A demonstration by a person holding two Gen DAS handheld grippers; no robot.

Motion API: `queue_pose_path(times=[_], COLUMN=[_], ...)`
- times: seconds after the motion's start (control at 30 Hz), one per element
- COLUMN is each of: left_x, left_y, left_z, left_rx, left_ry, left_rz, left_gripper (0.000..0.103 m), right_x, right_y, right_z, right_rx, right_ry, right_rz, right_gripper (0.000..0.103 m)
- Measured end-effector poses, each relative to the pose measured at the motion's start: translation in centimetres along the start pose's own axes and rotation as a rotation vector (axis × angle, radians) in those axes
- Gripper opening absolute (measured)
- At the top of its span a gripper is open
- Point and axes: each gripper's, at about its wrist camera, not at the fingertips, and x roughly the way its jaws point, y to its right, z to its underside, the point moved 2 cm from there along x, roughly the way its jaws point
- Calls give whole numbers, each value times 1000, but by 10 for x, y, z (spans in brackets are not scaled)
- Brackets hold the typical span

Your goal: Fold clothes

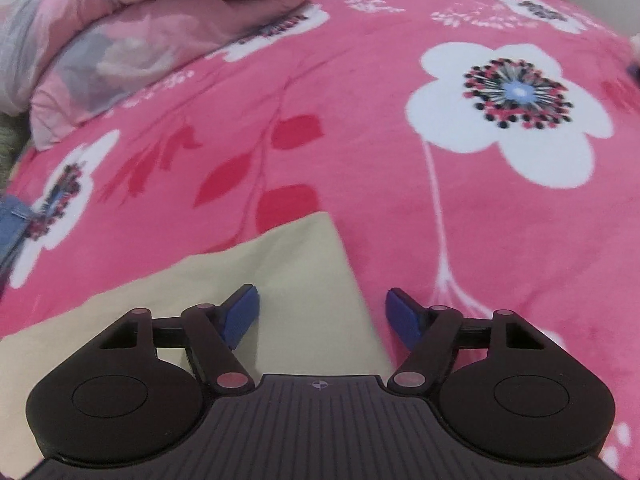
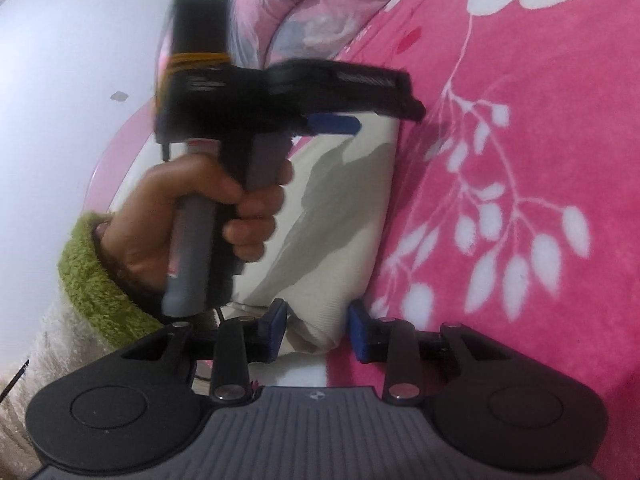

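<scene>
One bright pink fleece bedspread [image 1: 400, 208] with white flowers covered the bed; a cream folded cloth [image 2: 340, 216] lay on it. Right hand-held gripper [image 2: 318, 330] pinched the cloth's near corner between blue pads. Left hand-held gripper [image 1: 322, 312], in a green-cuffed hand [image 2: 192, 216], hung above it, jaws apart.

So the bed [image 1: 400, 208] is wearing a hot pink fleece blanket [image 2: 520, 160] with big white flowers, and a cream garment [image 1: 280, 280] is lying flat right on it. A bunched-up pink and grey quilt [image 1: 132, 40] is sitting at the far end, some blue denim [image 1: 14, 224] peeking in at the edge
</scene>
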Motion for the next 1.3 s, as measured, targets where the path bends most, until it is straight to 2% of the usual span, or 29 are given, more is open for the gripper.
queue_pose_path(times=[0.1,0.23,0.37,0.43,0.57,0.67,0.73,0.83,0.87,0.93,0.97,1.1,1.17,1.23,1.3], left_x=[1,5,3,1,3,2,-3,-18,-25,-38,-44,-60,-69,-77,-81], left_y=[-2,-6,-12,-14,-22,-30,-34,-32,-28,-22,-20,-15,1,17,49], left_z=[-4,-10,-16,-16,-16,-14,-12,-11,-12,-17,-20,-37,-46,-54,-62], left_rx=[-14,-55,-97,-108,-149,-198,-221,-182,-153,-110,-96,-137,-134,-131,-85], left_ry=[5,-4,-4,-2,-8,7,40,123,154,206,227,251,267,284,292], left_rz=[-34,-41,-18,6,50,95,124,104,84,57,48,98,149,200,228], left_gripper=[65,57,30,23,22,15,11,7,7,7,7,5,0,0,0], right_x=[0,-4,-11,-19,-22,-3,8,17,13,6,3,-17,-28,-43,-67], right_y=[-3,-3,-4,-2,6,10,7,0,1,3,4,3,2,4,15], right_z=[0,7,9,11,9,2,0,1,2,3,4,6,7,8,9], right_rx=[-18,5,29,39,78,79,65,48,58,78,88,94,93,86,106], right_ry=[6,8,23,49,64,27,6,8,24,55,71,126,152,184,221], right_rz=[-1,-6,17,33,35,32,17,13,-4,-39,-57,-96,-112,-114,-97], right_gripper=[36,36,37,37,37,37,37,32,19,12,10,9,9,8,8])
